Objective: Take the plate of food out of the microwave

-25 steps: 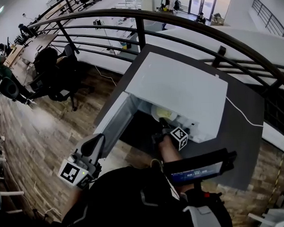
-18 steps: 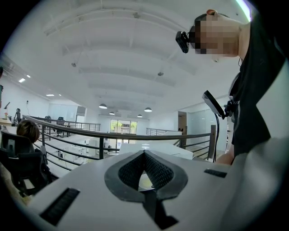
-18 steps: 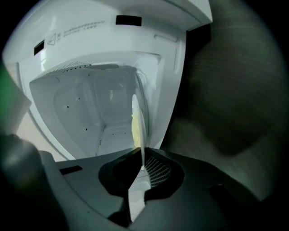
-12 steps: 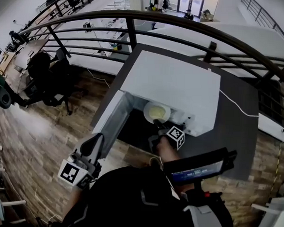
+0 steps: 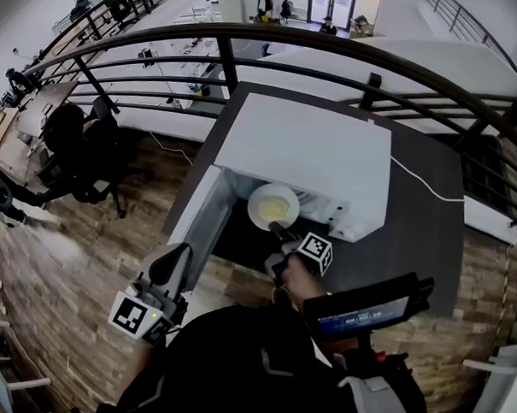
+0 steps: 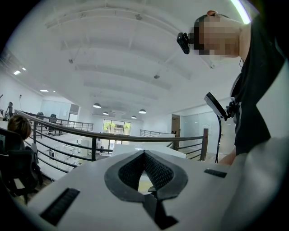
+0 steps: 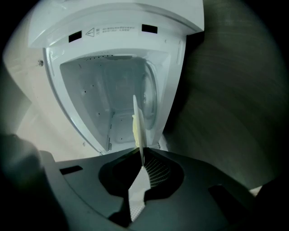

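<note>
A white plate (image 5: 273, 207) of pale yellow food is level in front of the open white microwave (image 5: 316, 152), over its lowered threshold. My right gripper (image 5: 280, 232) is shut on the plate's near rim. In the right gripper view the plate (image 7: 137, 122) shows edge-on, pinched between the pads of the right gripper (image 7: 141, 155), with the empty microwave cavity (image 7: 108, 90) behind it. My left gripper (image 5: 173, 258) hangs at the lower left, away from the microwave. In its own view the left gripper (image 6: 144, 153) is shut with nothing in it.
The microwave door (image 5: 199, 217) swings open to the left. The microwave stands on a dark table (image 5: 418, 229) beside a curved black railing (image 5: 320, 38). A white cable (image 5: 420, 181) runs off its right side. A dark device (image 5: 366, 308) hangs on the person's chest.
My right gripper has drawn back toward me with the plate. The plate has come from mostly inside the cavity to out in front of the opening. The left gripper has stayed put.
</note>
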A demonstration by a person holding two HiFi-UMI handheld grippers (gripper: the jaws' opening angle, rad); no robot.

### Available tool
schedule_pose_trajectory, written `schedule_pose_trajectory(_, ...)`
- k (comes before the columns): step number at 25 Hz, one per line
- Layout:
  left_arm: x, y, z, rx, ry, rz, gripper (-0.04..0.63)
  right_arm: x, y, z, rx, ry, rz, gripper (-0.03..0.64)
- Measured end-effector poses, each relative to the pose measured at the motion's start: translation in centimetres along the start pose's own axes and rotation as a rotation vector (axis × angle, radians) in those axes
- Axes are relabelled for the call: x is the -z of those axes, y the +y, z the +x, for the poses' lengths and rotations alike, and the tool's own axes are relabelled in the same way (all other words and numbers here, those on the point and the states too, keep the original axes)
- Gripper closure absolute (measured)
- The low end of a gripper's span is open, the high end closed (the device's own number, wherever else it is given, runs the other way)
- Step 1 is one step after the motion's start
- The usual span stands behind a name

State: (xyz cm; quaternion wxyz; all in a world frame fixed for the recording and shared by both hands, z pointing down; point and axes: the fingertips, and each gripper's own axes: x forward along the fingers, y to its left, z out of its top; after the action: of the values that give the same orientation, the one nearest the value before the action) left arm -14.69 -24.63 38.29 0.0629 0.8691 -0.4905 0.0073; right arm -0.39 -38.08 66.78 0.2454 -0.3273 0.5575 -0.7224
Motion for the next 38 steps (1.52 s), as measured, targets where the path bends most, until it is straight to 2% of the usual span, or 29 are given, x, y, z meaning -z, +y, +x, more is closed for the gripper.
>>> schedule_pose_trajectory(13, 0.3, -0.6, -0.1, 0.055, -0.012, -0.022, 0.591, 4.2, 3.4, -2.8, -0.033, 0.077, -0.014, 0.599)
schedule_pose_trajectory(32, 1.3, -3.8, 4.2, 0.257, 0.014, -0.042, 0.591, 6.1, 7.3, -9.7, -0.099, 0.095, -0.067, 0.598)
schedule_pose_trajectory(38, 1.6, -4.2, 5.0, 0.295, 0.026, -0.040, 0.591, 6.4, 8.4, -10.9, -0.134, 0.105, -0.114, 0.598)
